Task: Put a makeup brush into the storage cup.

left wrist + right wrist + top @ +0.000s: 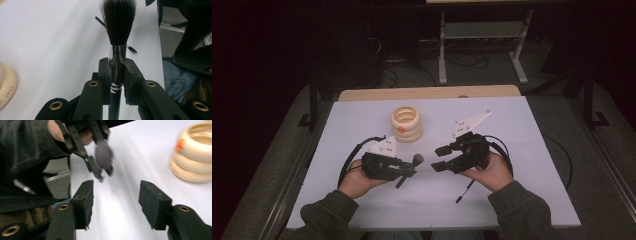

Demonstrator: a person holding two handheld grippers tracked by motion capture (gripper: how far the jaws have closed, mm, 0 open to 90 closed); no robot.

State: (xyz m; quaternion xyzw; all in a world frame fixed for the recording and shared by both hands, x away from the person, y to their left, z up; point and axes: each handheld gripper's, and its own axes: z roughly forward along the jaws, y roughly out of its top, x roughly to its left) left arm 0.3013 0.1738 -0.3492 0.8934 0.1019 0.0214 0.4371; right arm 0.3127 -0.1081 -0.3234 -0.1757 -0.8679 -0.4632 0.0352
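left gripper (pixel 408 170) is clamped on a makeup brush (pixel 117 37), pads pinching the shiny metal ferrule and the black handle right below it. the dark bristle head sticks out past the jaw tips, and in the high view it sits near the middle of the table, pointing toward the right gripper (pixel 441 158). there's a thin white mark on the handle just under the ferrule, too small to read.

right gripper jaws stand apart with nothing between them, bare white table showing in the gap. it sits just right of the brush head, near but not touching.

a stack of cream rings (pixel 406 123) sits behind both grippers, toward the far side of the white table top (pixel 522 200). orange mark on the stack's front, blurred, can't read it. in the left gripper view a slice of the stack (pixel 6 85) shows faint reddish print, also unreadable.

a second thin black brush (pixel 465 191) lies flat on the table near the front edge, just beside the right hand (pixel 492 172).

open room: wide bare strips along the left and right edges and the front corners; the far wooden edge (pixel 427 93) is close behind the rings. left hand (pixel 357 182) rests low toward the front.
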